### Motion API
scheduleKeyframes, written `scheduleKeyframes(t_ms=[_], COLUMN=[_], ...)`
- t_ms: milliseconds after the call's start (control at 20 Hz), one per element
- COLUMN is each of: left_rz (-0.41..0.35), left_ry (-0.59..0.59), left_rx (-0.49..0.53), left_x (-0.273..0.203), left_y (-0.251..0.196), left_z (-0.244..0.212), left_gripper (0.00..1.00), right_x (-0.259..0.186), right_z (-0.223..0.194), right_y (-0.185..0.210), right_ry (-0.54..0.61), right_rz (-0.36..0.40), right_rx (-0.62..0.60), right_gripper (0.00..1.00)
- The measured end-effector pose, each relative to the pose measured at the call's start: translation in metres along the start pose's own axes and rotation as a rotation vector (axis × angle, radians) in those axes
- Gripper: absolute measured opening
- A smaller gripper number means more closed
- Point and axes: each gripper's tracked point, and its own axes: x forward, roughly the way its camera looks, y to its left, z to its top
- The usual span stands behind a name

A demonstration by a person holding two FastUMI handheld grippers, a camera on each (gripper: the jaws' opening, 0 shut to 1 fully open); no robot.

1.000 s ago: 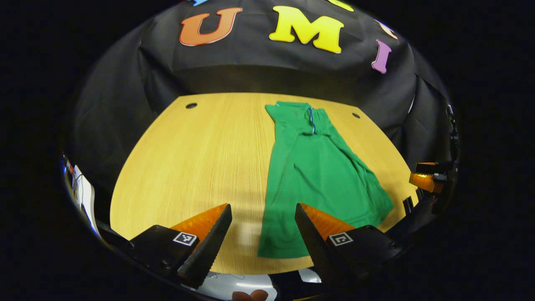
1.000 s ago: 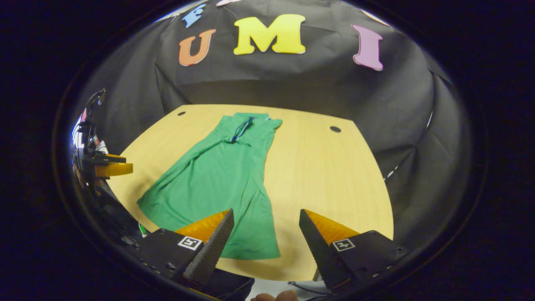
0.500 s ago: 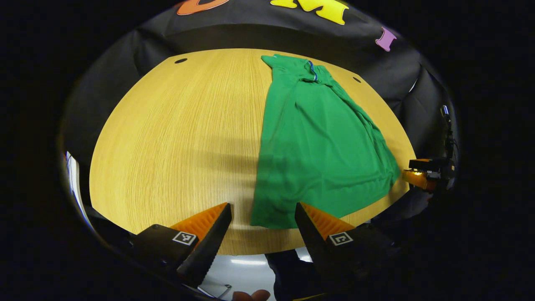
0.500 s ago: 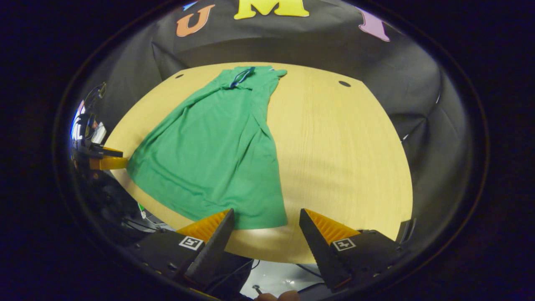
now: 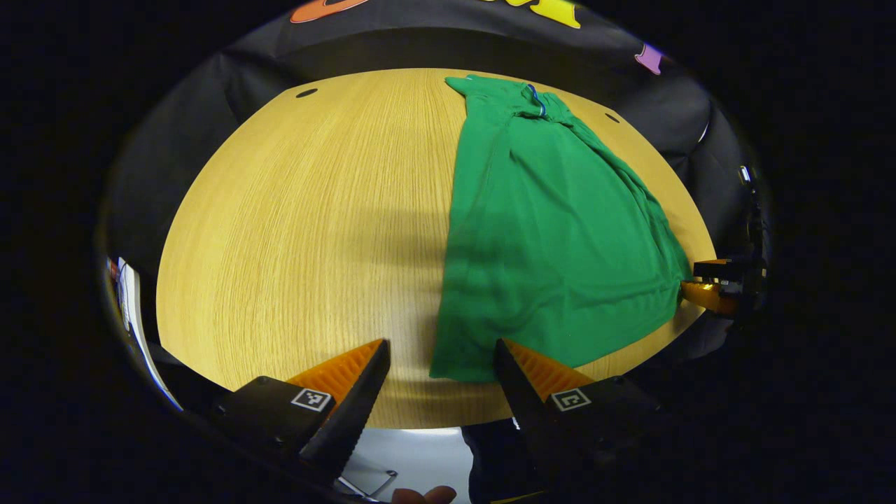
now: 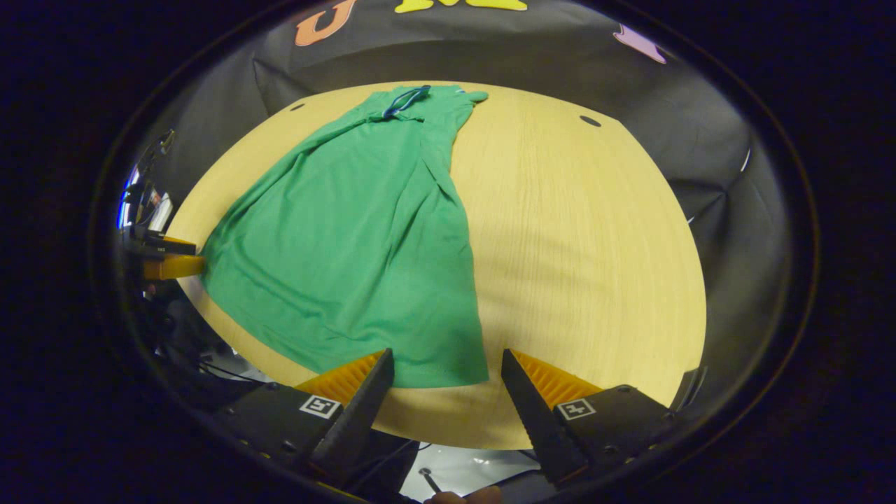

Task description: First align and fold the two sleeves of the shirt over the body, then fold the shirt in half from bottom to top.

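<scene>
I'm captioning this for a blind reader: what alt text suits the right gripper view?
A green shirt lies flat on a wooden table, collar at the far end. The open right hand-held gripper hovers at the hem's near corner.

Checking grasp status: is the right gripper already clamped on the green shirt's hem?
No. The right gripper is open, its jaws apart just short of the green shirt hem's corner.

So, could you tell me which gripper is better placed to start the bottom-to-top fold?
Neither clearly: the left gripper and right gripper each hang open over one hem corner of the shirt.
</scene>
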Motion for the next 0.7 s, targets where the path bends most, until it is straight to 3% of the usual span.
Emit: scheduleKeyframes(t_ms=[200,450,550,600,650,700], left_rz=[0.040,0.055,0.056,0.053,0.045,0.038], left_ry=[0.009,0.059,0.086,0.094,0.094,0.093], left_rx=[0.045,0.017,-0.007,-0.004,0.003,0.012], left_x=[0.003,0.003,0.000,0.003,0.002,0.004], left_y=[0.002,-0.001,-0.005,-0.008,-0.012,-0.015], left_z=[0.000,-0.005,-0.007,-0.005,-0.003,-0.003], left_gripper=[0.98,0.98,0.91,0.88,0.78,0.69], right_x=[0.002,0.003,0.003,0.003,0.003,0.003], right_z=[-0.001,-0.001,0.000,0.000,0.001,0.002], right_y=[0.002,0.005,0.010,0.012,0.014,0.016], right_ry=[0.018,0.037,0.049,0.052,0.051,0.052], right_rz=[0.016,0.020,0.027,0.033,0.039,0.050], right_rx=[0.003,0.007,0.011,0.019,0.023,0.022], right_gripper=[0.95,0.94,0.67,0.63,0.43,0.35])
